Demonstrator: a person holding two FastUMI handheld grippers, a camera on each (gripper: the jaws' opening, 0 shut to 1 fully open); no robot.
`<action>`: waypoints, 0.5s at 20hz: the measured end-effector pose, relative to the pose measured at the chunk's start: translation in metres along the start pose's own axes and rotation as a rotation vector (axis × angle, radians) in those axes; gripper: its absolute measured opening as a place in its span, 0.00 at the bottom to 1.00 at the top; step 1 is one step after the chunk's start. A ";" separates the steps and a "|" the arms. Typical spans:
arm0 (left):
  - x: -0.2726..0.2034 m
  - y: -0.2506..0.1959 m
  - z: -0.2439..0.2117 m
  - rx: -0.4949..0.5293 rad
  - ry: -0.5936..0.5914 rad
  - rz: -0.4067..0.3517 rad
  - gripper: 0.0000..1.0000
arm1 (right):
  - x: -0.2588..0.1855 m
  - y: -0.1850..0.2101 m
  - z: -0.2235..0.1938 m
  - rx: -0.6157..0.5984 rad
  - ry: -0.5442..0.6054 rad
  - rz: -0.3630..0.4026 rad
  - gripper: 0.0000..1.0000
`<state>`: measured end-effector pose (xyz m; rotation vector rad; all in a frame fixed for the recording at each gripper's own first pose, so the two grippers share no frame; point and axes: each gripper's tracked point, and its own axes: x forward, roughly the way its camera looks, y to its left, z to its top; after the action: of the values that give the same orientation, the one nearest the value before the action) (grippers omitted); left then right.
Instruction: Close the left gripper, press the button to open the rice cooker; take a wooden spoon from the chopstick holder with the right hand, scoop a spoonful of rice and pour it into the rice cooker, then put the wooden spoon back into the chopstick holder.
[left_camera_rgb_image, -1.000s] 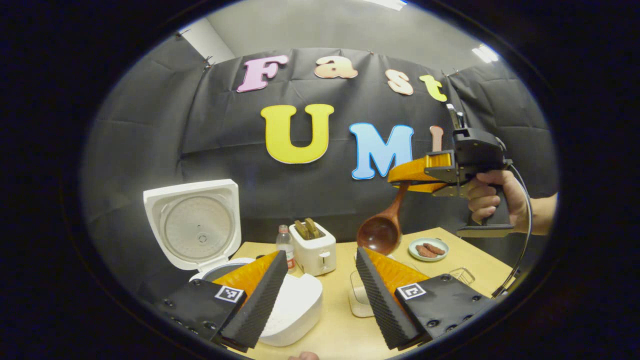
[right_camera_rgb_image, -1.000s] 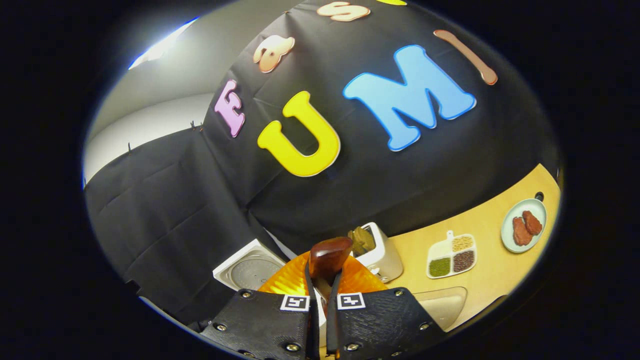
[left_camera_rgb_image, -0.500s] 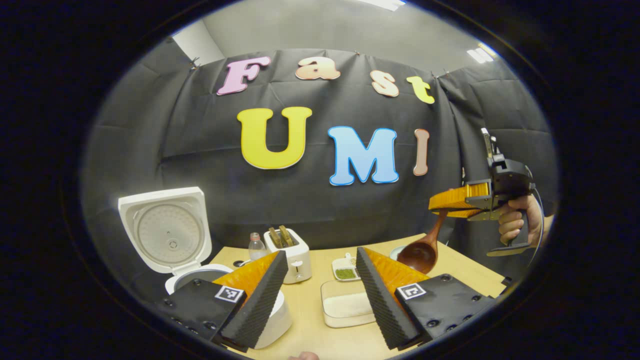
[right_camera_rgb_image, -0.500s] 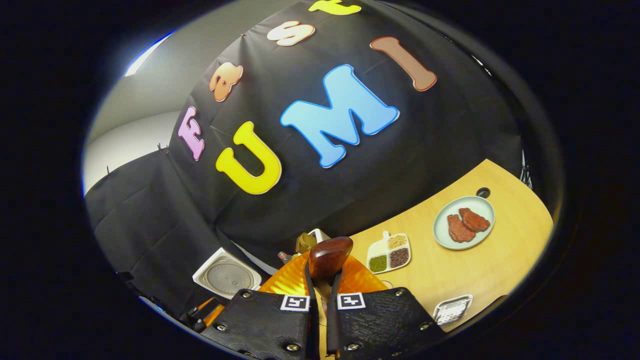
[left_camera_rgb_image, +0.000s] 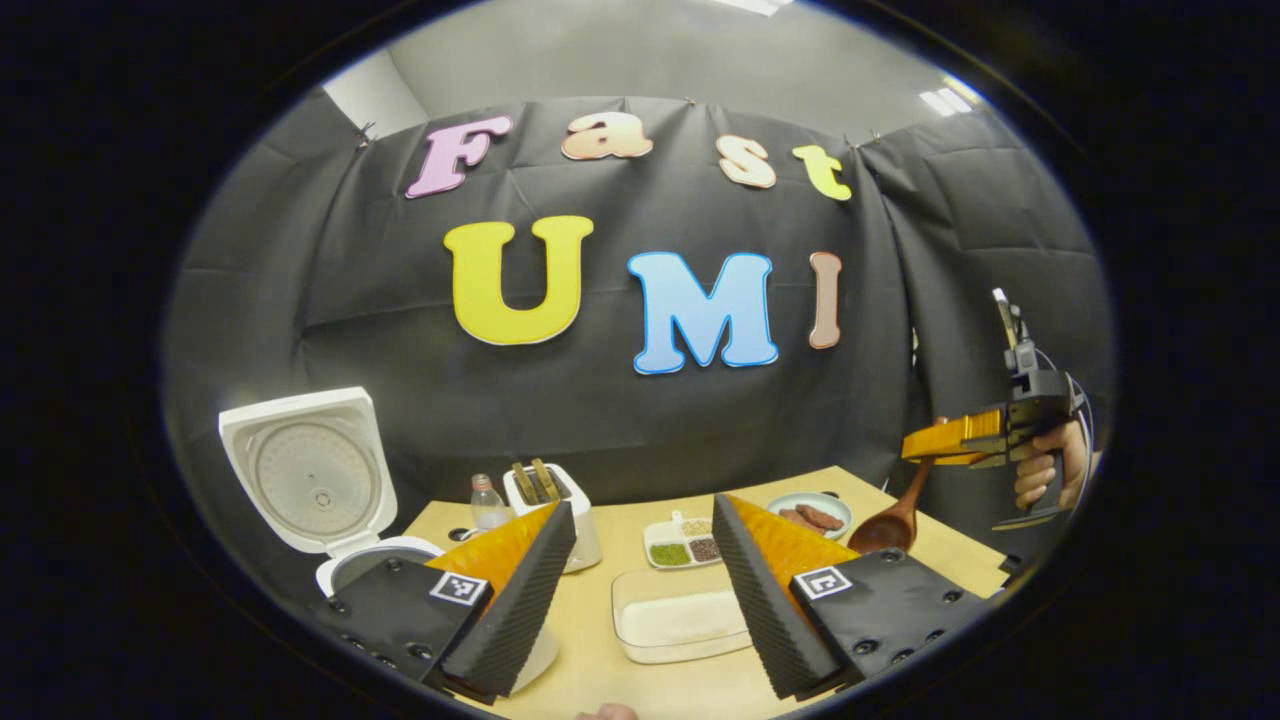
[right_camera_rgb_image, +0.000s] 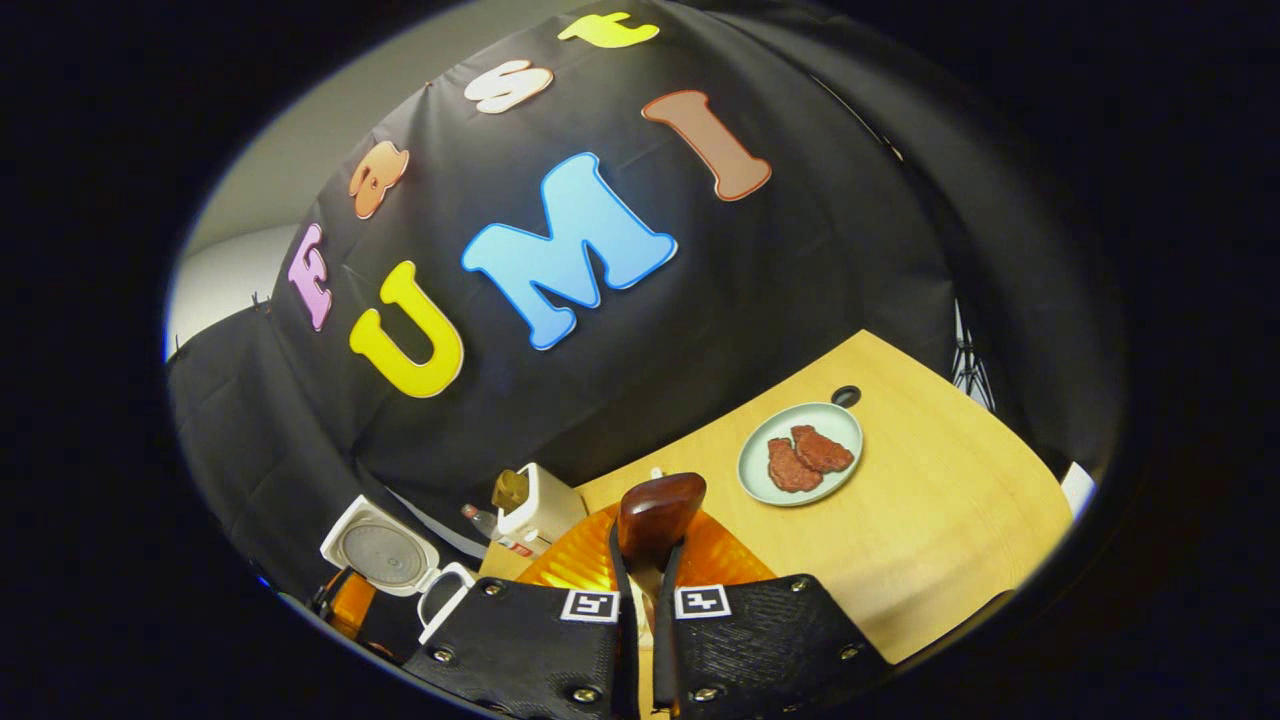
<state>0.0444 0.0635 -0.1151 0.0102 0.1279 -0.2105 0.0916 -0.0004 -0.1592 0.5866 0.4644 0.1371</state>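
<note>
Rice cooker (left_camera_rgb_image: 345, 560): at the table's (left_camera_rgb_image: 690, 680) left edge, lid (left_camera_rgb_image: 305, 465) raised behind it.
Bottle (left_camera_rgb_image: 486, 502): right of the cooker, just beside the toaster (left_camera_rgb_image: 545, 500).
Divided dish (left_camera_rgb_image: 685, 540): right of the toaster.
Rice tray (left_camera_rgb_image: 675, 625): in front of the divided dish.
Plate (left_camera_rgb_image: 810, 510): right of the divided dish.
Wooden spoon (left_camera_rgb_image: 890, 525): above the table's right end.

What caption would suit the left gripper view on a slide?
Rice cooker open at left, rice tray ahead, right gripper holding the wooden spoon above the table.
</note>
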 end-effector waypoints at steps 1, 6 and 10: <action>0.001 -0.002 0.001 0.003 0.002 -0.001 0.96 | 0.001 -0.009 -0.002 -0.013 0.004 -0.019 0.06; 0.005 -0.008 0.004 0.009 0.009 0.005 0.95 | 0.012 -0.032 -0.029 -0.043 0.057 -0.061 0.06; 0.004 -0.007 0.004 0.019 0.020 0.030 0.96 | 0.023 -0.046 -0.048 -0.040 0.098 -0.093 0.06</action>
<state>0.0477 0.0557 -0.1116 0.0333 0.1458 -0.1812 0.0895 -0.0084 -0.2286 0.5197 0.5815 0.0866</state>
